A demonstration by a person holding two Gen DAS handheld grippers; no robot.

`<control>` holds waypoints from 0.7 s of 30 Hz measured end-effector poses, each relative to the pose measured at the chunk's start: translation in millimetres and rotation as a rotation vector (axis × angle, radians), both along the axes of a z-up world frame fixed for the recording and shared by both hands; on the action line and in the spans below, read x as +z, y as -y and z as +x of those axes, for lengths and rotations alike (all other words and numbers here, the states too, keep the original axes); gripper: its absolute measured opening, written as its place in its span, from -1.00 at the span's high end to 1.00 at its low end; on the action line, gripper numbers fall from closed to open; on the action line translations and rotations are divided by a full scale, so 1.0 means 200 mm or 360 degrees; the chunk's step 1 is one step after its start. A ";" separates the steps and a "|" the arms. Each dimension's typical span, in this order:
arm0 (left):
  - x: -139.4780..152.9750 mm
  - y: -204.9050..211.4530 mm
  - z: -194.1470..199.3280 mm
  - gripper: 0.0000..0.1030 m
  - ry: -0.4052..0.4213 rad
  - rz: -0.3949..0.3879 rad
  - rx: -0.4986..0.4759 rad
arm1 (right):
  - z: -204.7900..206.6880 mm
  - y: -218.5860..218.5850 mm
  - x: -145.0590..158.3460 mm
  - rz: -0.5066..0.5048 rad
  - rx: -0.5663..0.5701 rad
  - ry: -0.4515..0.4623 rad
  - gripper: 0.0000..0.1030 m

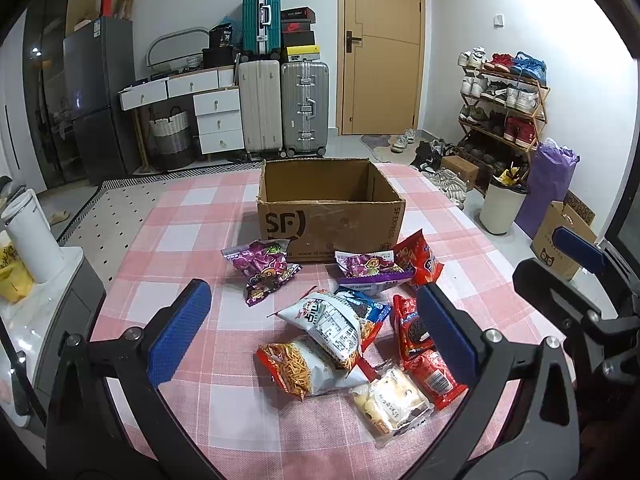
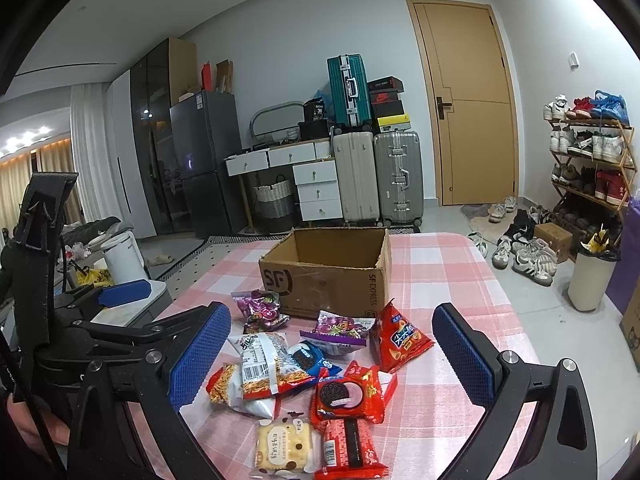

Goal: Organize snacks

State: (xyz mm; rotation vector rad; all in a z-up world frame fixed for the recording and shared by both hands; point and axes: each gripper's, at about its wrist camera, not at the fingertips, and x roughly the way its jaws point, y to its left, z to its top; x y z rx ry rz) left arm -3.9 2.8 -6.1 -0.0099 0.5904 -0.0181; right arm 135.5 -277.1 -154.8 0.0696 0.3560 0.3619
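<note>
Snack packets lie in a loose heap on the pink-checked tabletop [image 1: 192, 216], all of them on the near side of the open cardboard box [image 1: 328, 216], which looks empty as far as its visible inner walls show. Both grippers hover over the heap with jaws spread wide and nothing between them. The left gripper [image 1: 316, 330] looks straight down its fingers at the white noodle-snack bag [image 1: 332, 326], which lies on top of a second noodle-snack bag [image 1: 298, 368]; its long axis runs diagonally from far left to near right, roughly across the line to the box. The right gripper [image 2: 332, 354] frames the red Oreo pack [image 2: 346, 394] and the blue Oreo pack [image 2: 308, 356], with the red triangular chip bag [image 2: 396, 338] just beyond. My judgement: each gripper has a packet directly ahead, and the box lies farther along that same forward line
</note>
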 end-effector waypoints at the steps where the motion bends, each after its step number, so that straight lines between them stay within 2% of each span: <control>1: 0.00 0.00 0.00 -0.99 -0.0002 0.0005 0.0000 | 0.00 0.00 0.00 0.0005 0.0001 -0.0004 -0.99; 21: -0.08 -0.01 0.03 -0.99 -0.0061 -0.0012 0.0005 | 0.01 0.00 -0.04 0.0006 0.0027 -0.0029 -0.99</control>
